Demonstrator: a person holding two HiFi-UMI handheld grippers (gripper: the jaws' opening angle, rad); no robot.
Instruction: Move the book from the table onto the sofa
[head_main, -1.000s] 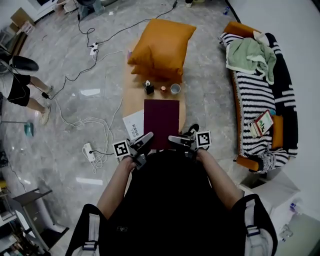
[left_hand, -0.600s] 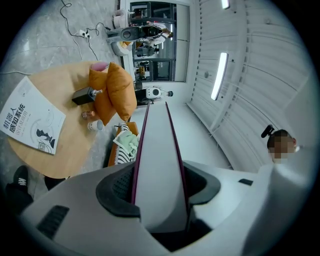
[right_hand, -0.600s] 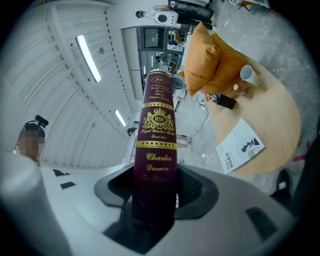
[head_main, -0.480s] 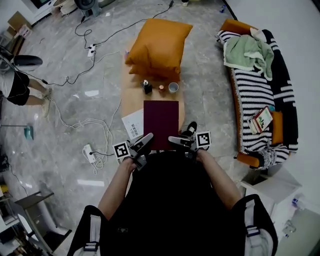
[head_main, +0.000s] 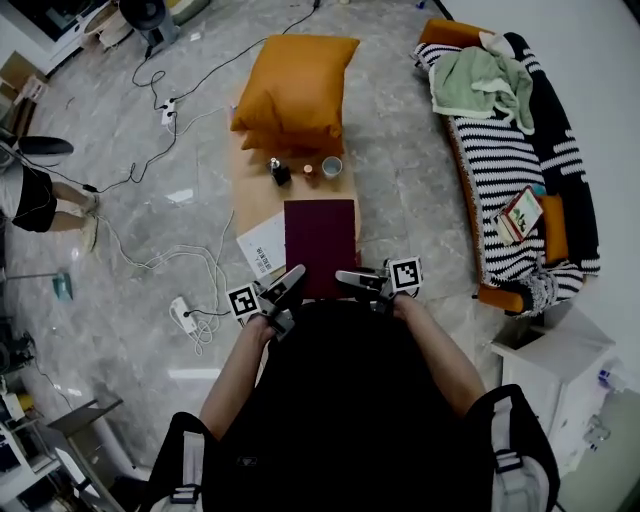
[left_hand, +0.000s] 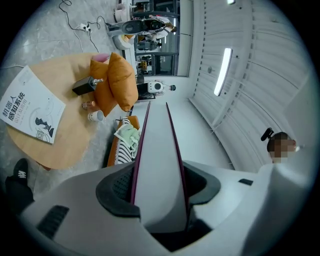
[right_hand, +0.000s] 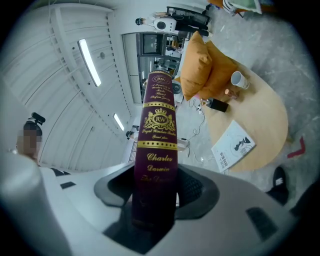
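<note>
Book (head_main: 320, 235) hangs mid-frame in my head view, over the near end of the table (head_main: 255, 200), my left gripper (head_main: 292, 280) and right gripper (head_main: 350, 278) clamped on its near edge; the right gripper view alone shows its gilt spine (the left's: pale page edges).

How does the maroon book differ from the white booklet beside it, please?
The maroon book is thick and dark; the white booklet is thin and pale. The maroon book is clamped at its near end by the left gripper and right gripper; the white booklet lies untouched on the table. Both are rectangular.
</note>
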